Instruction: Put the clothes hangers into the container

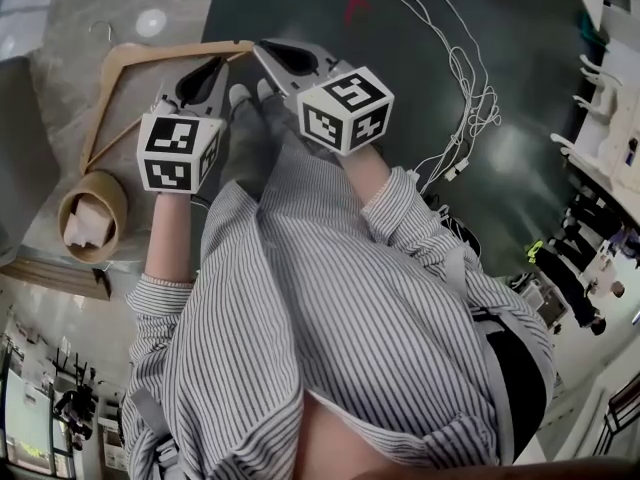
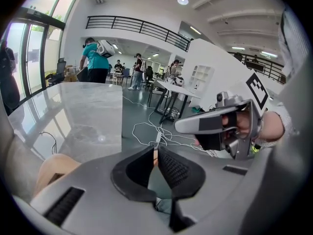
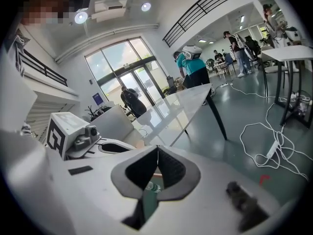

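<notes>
Left gripper point(image 2: 154, 151), right gripper point(image 3: 157, 148): jaws closed on nothing. Wooden hanger point(image 1: 170, 48) at your eleven o'clock — probably light, rigid, slick; grip one arm, not the hook point(image 1: 100, 30).

The clothes hanger point(image 1: 170, 50) lies on the table point(image 1: 70, 28), on the far side of the container point(image 1: 105, 184), which stands near left. The left gripper point(image 1: 222, 65) and right gripper point(image 1: 265, 50) sit side by side over the hanger's right end. Cables point(image 1: 450, 78) lie on the floor, far right.
</notes>
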`<state>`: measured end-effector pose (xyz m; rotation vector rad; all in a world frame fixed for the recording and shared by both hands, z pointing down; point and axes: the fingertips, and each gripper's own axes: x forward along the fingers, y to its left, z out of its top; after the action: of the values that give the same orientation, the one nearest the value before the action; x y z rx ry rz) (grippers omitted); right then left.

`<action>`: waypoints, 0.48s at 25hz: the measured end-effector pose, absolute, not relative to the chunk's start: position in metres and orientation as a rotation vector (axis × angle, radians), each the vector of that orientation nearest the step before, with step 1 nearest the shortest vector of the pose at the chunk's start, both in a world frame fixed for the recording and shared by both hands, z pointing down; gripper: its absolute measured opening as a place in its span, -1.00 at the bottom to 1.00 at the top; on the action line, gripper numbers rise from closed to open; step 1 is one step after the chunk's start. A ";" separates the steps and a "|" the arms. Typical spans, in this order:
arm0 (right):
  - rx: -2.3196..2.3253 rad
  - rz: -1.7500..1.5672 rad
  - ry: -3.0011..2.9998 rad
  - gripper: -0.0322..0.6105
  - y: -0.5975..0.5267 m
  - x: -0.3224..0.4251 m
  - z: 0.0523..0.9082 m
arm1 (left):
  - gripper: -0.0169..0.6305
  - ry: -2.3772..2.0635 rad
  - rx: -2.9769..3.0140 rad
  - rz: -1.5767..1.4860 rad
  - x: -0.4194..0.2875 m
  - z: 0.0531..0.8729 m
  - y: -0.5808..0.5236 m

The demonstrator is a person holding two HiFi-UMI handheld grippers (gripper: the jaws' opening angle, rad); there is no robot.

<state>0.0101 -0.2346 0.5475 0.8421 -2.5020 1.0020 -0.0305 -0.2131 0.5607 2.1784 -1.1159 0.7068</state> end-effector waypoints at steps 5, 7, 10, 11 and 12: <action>0.843 1.014 -2.483 -0.85 -0.235 0.015 0.558 | -0.82 -1.103 2.160 0.733 -0.030 0.572 -0.211; 0.847 1.024 -2.471 -0.85 -0.235 0.018 0.563 | -0.80 -1.093 2.158 0.746 -0.030 0.577 -0.211; 0.854 1.038 -2.454 -0.85 -0.235 0.021 0.571 | -0.74 -1.072 2.156 0.767 -0.029 0.585 -0.212; 0.854 1.043 -2.450 -0.85 -0.234 0.021 0.573 | -0.73 -1.063 2.157 0.777 -0.028 0.588 -0.212; 0.851 1.049 -2.447 -0.85 -0.234 0.020 0.575 | -0.71 -1.053 2.158 0.789 -0.028 0.591 -0.212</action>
<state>0.0200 -0.2336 0.5753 0.8512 -2.4475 1.0486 -0.0280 -0.2120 0.5911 2.1580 -1.0530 0.7894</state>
